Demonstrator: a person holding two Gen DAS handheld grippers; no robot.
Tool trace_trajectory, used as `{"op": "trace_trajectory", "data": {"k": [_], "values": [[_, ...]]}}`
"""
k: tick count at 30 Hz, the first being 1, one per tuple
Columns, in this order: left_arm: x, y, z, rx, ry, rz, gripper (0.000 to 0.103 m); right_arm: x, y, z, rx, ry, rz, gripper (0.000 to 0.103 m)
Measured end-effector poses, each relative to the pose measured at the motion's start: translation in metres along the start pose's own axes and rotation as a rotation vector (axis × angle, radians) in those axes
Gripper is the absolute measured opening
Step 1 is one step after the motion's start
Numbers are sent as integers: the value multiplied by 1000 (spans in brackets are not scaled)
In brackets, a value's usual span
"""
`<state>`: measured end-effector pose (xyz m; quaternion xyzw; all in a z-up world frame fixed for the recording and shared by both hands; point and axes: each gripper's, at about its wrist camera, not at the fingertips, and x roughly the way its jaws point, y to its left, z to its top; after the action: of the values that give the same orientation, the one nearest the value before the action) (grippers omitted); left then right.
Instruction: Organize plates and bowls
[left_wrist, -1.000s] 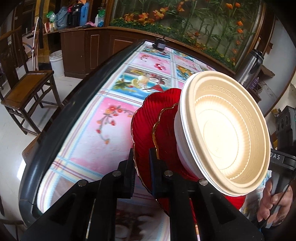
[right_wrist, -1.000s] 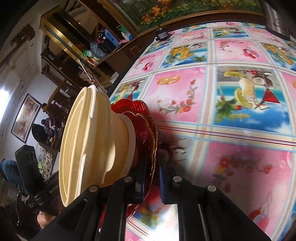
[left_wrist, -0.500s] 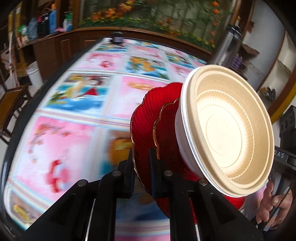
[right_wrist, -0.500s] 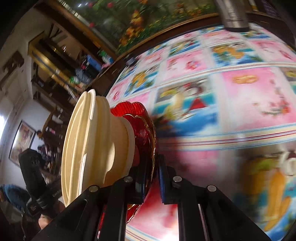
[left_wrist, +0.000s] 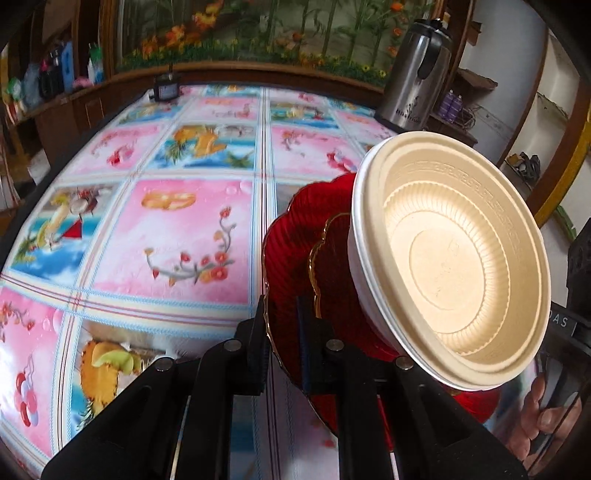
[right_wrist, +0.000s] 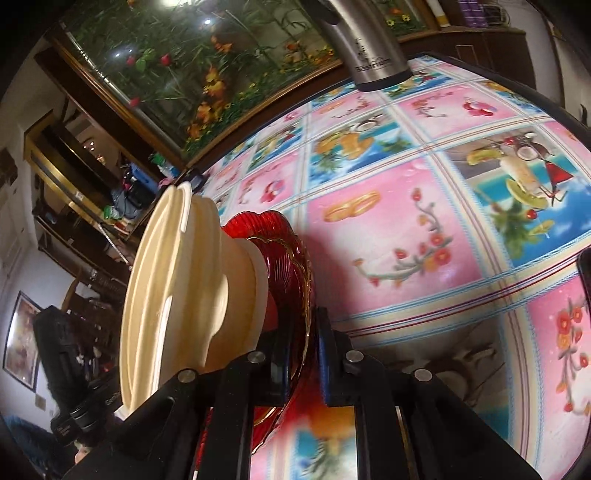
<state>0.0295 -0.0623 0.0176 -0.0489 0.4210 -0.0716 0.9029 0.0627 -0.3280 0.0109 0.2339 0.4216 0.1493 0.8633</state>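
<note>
Red scalloped glass plates (left_wrist: 295, 240), gold-edged, carry nested cream ribbed plastic bowls (left_wrist: 450, 258). We pinch plate rim from opposite sides, left claw (left_wrist: 281, 332) and right claw (right_wrist: 302, 347) both clamped, sharing stack's weight above floral oilcloth table (left_wrist: 166, 221), likely for carrying.

A desk (left_wrist: 192, 236) is lying under a glossy cloth printed with pink flower squares and blue fruit squares. At its far right corner a steel thermos jug (left_wrist: 417, 74) is standing upright. A small black box (left_wrist: 165, 88) is sitting at the far left edge. Behind the desk a long flower mural (left_wrist: 258, 33) is running along the wall, and bottles (left_wrist: 55, 74) are crowding a wooden sideboard at far left.
</note>
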Motion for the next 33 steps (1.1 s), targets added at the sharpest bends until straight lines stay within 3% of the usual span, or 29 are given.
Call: {"op": "trace_trajectory", "data": {"k": [7, 14, 33], "values": [[-2, -2, -6, -14, -80, 24, 8, -1, -3, -4, -41, -27, 5, 12], [2, 1, -3, -27, -81, 16, 8, -2, 6, -8, -105, -32, -49, 12], [1, -1, -2, -22, -85, 20, 8, 3, 12, -9, -157, -38, -97, 12]]}}
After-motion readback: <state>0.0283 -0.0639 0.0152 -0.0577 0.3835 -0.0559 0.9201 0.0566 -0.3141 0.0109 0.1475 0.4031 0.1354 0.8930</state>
